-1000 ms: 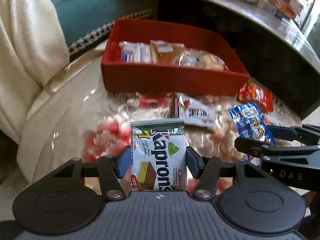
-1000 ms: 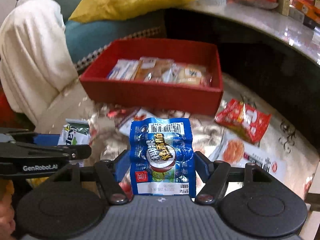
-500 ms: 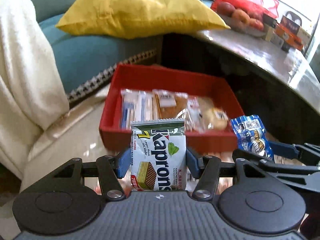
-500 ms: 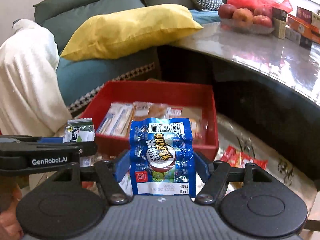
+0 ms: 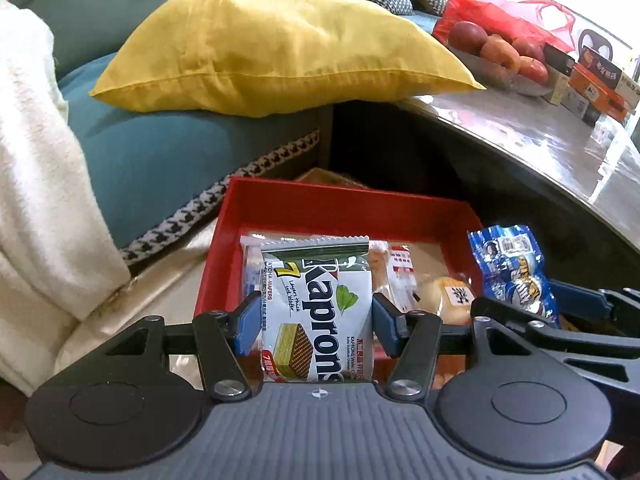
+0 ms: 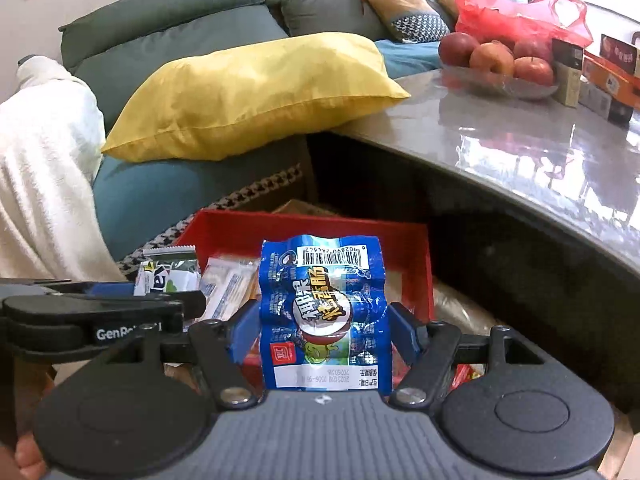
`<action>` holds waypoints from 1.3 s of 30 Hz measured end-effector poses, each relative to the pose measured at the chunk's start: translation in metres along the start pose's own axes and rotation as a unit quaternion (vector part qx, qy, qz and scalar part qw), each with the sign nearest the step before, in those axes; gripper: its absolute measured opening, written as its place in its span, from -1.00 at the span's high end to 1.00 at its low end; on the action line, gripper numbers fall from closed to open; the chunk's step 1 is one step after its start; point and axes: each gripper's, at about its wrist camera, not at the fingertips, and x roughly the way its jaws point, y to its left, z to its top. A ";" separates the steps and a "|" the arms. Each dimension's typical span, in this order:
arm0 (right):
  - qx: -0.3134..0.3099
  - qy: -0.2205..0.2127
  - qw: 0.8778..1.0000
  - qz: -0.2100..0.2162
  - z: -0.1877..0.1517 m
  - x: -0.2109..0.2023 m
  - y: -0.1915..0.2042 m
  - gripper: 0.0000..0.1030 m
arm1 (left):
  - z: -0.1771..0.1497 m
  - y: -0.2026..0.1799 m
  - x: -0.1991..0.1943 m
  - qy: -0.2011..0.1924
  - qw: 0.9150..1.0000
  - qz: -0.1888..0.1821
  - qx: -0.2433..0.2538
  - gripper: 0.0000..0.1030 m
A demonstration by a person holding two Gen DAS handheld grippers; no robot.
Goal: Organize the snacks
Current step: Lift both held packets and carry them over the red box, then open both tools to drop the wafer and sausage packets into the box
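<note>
Blue pads (image 5: 249,322) on the left gripper (image 5: 316,322) press against both side edges of a white Kaprons wafer packet (image 5: 318,308), which stands upright between them with its crimped top edge uppermost. Over on the right gripper (image 6: 323,332), the pads (image 6: 401,334) are clamped the same way on a blue sausage packet (image 6: 322,312), barcode end up, its wrapper crumpled inward where the pads pinch it.

Just beyond both pairs of fingertips sits a red tray (image 5: 340,204), and each held packet hangs in front of its near wall. Inside the tray, behind the wafer packet, lie several clear-wrapped snacks: a pale striped packet (image 5: 250,264) to the left of the fingers, a bun-like pastry with a label (image 5: 452,294) to the right. From the left wrist view the right gripper shows off to the right with its blue packet (image 5: 514,276) poking up; from the right wrist view the left gripper (image 6: 104,312) lies to the left, the wafer packet's top (image 6: 168,270) peeking above it.

Further out past the tray, a yellow cushion (image 5: 272,48) rests on a teal sofa seat (image 5: 168,156), its corner lying on the edge of a glossy grey table (image 6: 520,140). On that table, well beyond the right fingers, stand a glass dish of apples (image 6: 496,60), a red plastic bag (image 6: 516,14) and some boxes (image 6: 608,76). A white fleece blanket (image 5: 36,192) hangs far to the left.
</note>
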 end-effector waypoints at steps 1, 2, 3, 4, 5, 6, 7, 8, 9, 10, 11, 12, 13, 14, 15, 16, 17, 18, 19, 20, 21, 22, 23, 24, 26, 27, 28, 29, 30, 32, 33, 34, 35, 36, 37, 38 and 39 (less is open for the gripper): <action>-0.002 -0.001 1.000 -0.002 0.002 0.002 -0.001 -0.26 | 0.002 -0.001 0.003 -0.001 1.000 0.002 0.001 -0.26; -0.004 -0.002 1.000 -0.004 0.005 0.005 0.000 -0.26 | 0.004 -0.002 0.005 -0.001 1.000 0.003 0.003 -0.26; -0.005 -0.001 1.000 -0.005 0.006 0.008 0.000 -0.26 | 0.006 -0.002 0.006 -0.001 1.000 0.004 0.004 -0.26; -0.006 0.000 1.000 -0.005 0.008 0.010 -0.001 -0.26 | 0.008 -0.003 0.008 -0.002 1.000 0.005 0.005 -0.26; -0.006 0.000 1.000 -0.006 0.009 0.012 -0.002 -0.26 | 0.010 -0.003 0.011 -0.002 1.000 0.007 0.005 -0.26; -0.006 0.001 1.000 -0.006 0.011 0.015 -0.002 -0.26 | 0.011 -0.004 0.012 -0.002 1.000 0.008 0.006 -0.26; -0.007 0.001 1.000 -0.007 0.012 0.017 -0.003 -0.26 | 0.012 -0.004 0.013 -0.002 1.000 0.010 0.006 -0.26; -0.008 0.001 1.000 -0.008 0.014 0.019 -0.003 -0.26 | 0.014 -0.004 0.015 -0.002 1.000 0.012 0.006 -0.26; -0.009 0.001 1.000 -0.009 0.016 0.021 -0.004 -0.26 | 0.015 -0.004 0.016 -0.002 1.000 0.013 0.007 -0.26; -0.009 0.001 1.000 -0.009 0.017 0.023 -0.004 -0.26 | 0.016 -0.004 0.018 -0.002 1.000 0.015 0.007 -0.26; -0.010 0.002 1.000 -0.009 0.018 0.025 -0.005 -0.26 | 0.017 -0.004 0.019 -0.002 1.000 0.016 0.008 -0.26; -0.010 0.002 1.000 -0.011 0.019 0.028 -0.005 -0.26 | 0.018 -0.005 0.019 -0.003 1.000 0.018 0.009 -0.26; -0.010 0.004 1.000 -0.012 0.020 0.031 -0.006 -0.26 | 0.018 -0.005 0.020 -0.003 1.000 0.020 0.010 -0.26; -0.010 0.005 1.000 -0.014 0.021 0.033 -0.007 -0.26 | 0.019 -0.005 0.022 -0.003 1.000 0.022 0.010 -0.26; -0.011 0.007 1.000 -0.015 0.022 0.036 -0.008 -0.26 | 0.019 -0.005 0.023 -0.003 1.000 0.023 0.011 -0.26; -0.011 0.008 1.000 -0.018 0.023 0.039 -0.009 -0.26 | 0.020 -0.005 0.024 -0.002 1.000 0.025 0.012 -0.26; -0.013 0.010 1.000 -0.020 0.024 0.042 -0.009 -0.26 | 0.020 -0.005 0.026 -0.001 1.000 0.028 0.013 -0.26; -0.013 0.012 1.000 -0.022 0.024 0.045 -0.010 -0.26 | 0.020 -0.005 0.028 0.000 0.999 0.030 0.013 -0.26; -0.013 0.014 1.000 -0.022 0.025 0.047 -0.011 -0.26 | 0.021 -0.005 0.030 0.002 0.999 0.032 0.014 -0.26; -0.013 0.016 1.000 -0.023 0.026 0.050 -0.011 -0.26 | 0.022 -0.004 0.032 0.003 0.999 0.034 0.013 -0.26; -0.014 0.017 0.999 -0.024 0.026 0.052 -0.011 -0.26 | 0.022 -0.005 0.034 0.004 0.999 0.036 0.013 -0.26; -0.015 0.018 0.999 -0.026 0.027 0.055 -0.011 -0.26 | 0.022 -0.005 0.036 0.005 0.999 0.038 0.013 -0.26; -0.017 0.020 0.999 -0.027 0.027 0.057 -0.011 -0.26 | 0.023 -0.005 0.037 0.006 0.999 0.040 0.014 -0.26; -0.018 0.021 0.999 -0.028 0.028 0.060 -0.011 -0.26 | 0.023 -0.005 0.039 0.006 0.999 0.042 0.014 -0.26; -0.023 0.024 0.999 -0.031 0.028 0.064 -0.011 -0.26 | 0.024 -0.006 0.043 0.009 0.999 0.046 0.016 -0.26; -0.024 0.026 0.999 -0.033 0.028 0.067 -0.011 -0.26 | 0.024 -0.006 0.045 0.010 0.999 0.047 0.016 -0.26; -0.025 0.029 0.999 -0.034 0.028 0.069 -0.011 -0.26 | 0.024 -0.006 0.047 0.012 0.999 0.048 0.017 -0.27; -0.025 0.032 0.999 -0.036 0.028 0.071 -0.012 -0.26 | 0.024 -0.007 0.049 0.014 0.999 0.049 0.018 -0.27; -0.024 0.034 0.998 -0.038 0.027 0.073 -0.012 -0.26 | 0.024 -0.007 0.050 0.017 0.998 0.050 0.018 -0.27; -0.028 0.037 0.998 -0.045 0.028 0.077 -0.012 -0.26 | 0.023 -0.006 0.053 0.019 0.998 0.052 0.018 -0.28; -0.031 0.042 0.997 -0.049 0.028 0.079 -0.012 -0.26 | 0.023 -0.006 0.054 0.018 0.998 0.053 0.019 -0.28; -0.030 0.044 0.997 -0.052 0.029 0.081 -0.013 -0.26 | 0.024 -0.006 0.054 0.018 0.998 0.056 0.020 -0.31; -0.027 0.044 0.997 -0.055 0.029 0.082 -0.013 -0.27 | 0.024 -0.006 0.054 0.017 0.998 0.057 0.021 -0.39; -0.028 0.045 0.997 -0.057 0.029 0.082 -0.013 -0.27 | 0.024 -0.005 0.054 0.016 0.998 0.057 0.020 -0.45; -0.030 0.046 0.997 -0.060 0.029 0.083 -0.013 -0.27 | 0.023 -0.005 0.054 0.015 0.998 0.057 0.019 -0.51; -0.033 0.047 0.996 -0.064 0.029 0.082 -0.012 -0.27 | 0.023 -0.005 0.054 0.015 0.998 0.057 0.019 -0.51; -0.037 0.048 0.996 -0.067 0.028 0.082 -0.011 -0.27 | 0.023 -0.005 0.053 0.015 0.998 0.057 0.020 -0.51</action>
